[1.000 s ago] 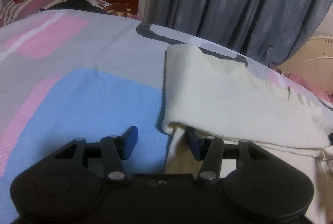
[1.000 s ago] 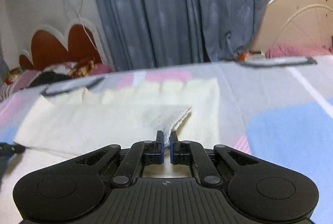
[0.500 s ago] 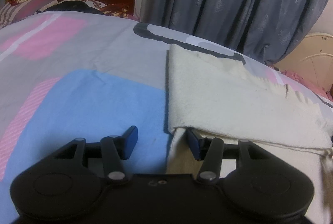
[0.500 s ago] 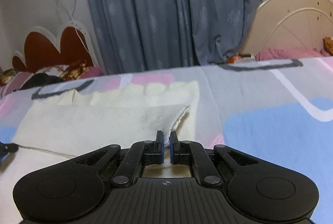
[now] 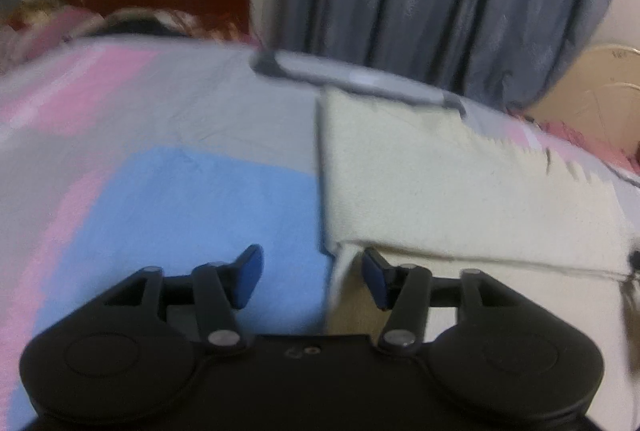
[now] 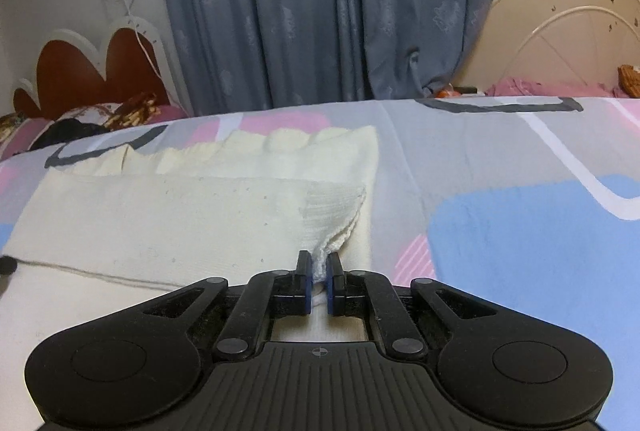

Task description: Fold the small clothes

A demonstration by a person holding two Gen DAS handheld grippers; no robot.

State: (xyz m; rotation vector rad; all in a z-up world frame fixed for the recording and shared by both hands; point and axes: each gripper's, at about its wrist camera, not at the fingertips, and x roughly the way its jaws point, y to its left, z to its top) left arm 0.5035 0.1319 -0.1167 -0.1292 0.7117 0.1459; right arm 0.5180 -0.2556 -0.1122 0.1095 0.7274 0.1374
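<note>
**Cream knit half-folded on a patterned bed**

Grey-blue curtains [image 6: 320, 11] hung behind a bed whose cover [image 6: 520, 231] was printed in blocks of pink, blue and grey. A red scalloped headboard [image 6: 92, 71] stood at the far left, a cream arched one [image 6: 568, 31] at the far right.

On the cover lay a cream knitted garment [image 6: 180, 219], soft and ribbed, its upper layer folded over the lower. A scalloped hem showed along the far edge.

At the near right corner of the fold, the right gripper [image 6: 319, 271] was clamped on a bunched tip of the garment, white knit pinched between its blue pads [image 6: 305, 281].

In the blurred left wrist view, the left gripper [image 5: 312, 273] sat with its fingers [image 5: 250, 267] spread wide. The garment's [image 5: 440, 191] folded near left corner lay just ahead of the gap, one finger over blue cover [image 5: 200, 199], the other over cream cloth.
</note>
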